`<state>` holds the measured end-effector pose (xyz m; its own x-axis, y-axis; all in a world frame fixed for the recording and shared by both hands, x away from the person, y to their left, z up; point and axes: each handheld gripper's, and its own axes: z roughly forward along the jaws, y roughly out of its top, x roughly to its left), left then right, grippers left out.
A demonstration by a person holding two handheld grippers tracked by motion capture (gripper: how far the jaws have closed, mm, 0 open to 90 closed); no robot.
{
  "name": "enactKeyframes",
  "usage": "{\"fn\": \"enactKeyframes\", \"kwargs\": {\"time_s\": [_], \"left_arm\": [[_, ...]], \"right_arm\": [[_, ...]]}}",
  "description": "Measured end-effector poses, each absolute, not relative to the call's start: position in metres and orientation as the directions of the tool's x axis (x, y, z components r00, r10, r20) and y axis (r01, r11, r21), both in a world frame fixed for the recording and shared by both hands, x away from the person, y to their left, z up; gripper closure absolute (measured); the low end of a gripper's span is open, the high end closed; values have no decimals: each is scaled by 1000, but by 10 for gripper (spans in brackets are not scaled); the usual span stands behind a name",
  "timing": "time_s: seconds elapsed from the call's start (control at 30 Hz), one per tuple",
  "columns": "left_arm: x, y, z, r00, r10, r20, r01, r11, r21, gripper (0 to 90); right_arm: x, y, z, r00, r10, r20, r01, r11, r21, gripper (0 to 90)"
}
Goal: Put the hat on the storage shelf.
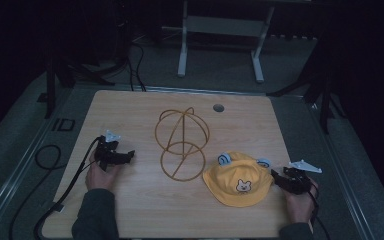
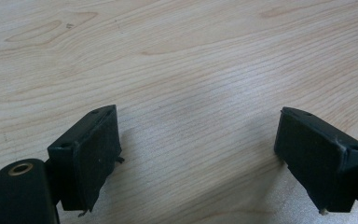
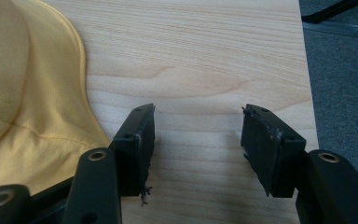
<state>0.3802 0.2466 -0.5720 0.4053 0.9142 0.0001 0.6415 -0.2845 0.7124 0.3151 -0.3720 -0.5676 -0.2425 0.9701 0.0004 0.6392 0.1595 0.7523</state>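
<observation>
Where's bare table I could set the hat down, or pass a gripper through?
Free: the far left corner beyond the left gripper, the near strip below the wire stand, and the far right beyond the yellow hat. Crowded: between the stand and hat, and beside the right gripper at the right edge.

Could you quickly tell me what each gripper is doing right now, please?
Left gripper: open, holding nothing, over bare table.
Right gripper: open, empty, beside the yellow hat.

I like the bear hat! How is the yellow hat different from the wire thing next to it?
The yellow hat is soft cloth with a bear face; the wire stand is bare golden hoops you can see through. The hat lies low; the stand rises taller. Both sit on the wooden table.
</observation>
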Motion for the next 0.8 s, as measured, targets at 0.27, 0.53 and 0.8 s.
{"fn": "enactKeyframes", "kwargs": {"time_s": [0.27,0.53,0.8], "left_arm": [[380,247,-572,405,914,0,642,-284,712,141],[380,247,-572,405,914,0,642,-284,712,141],[380,247,-572,405,914,0,642,-284,713,142]], "right_arm": [[315,-371,-566,-235,972,0,651,157,742,442],[316,-365,-558,-271,960,-67,680,240,693,450],[312,-377,-548,-302,951,-68,682,265,682,452]]}}
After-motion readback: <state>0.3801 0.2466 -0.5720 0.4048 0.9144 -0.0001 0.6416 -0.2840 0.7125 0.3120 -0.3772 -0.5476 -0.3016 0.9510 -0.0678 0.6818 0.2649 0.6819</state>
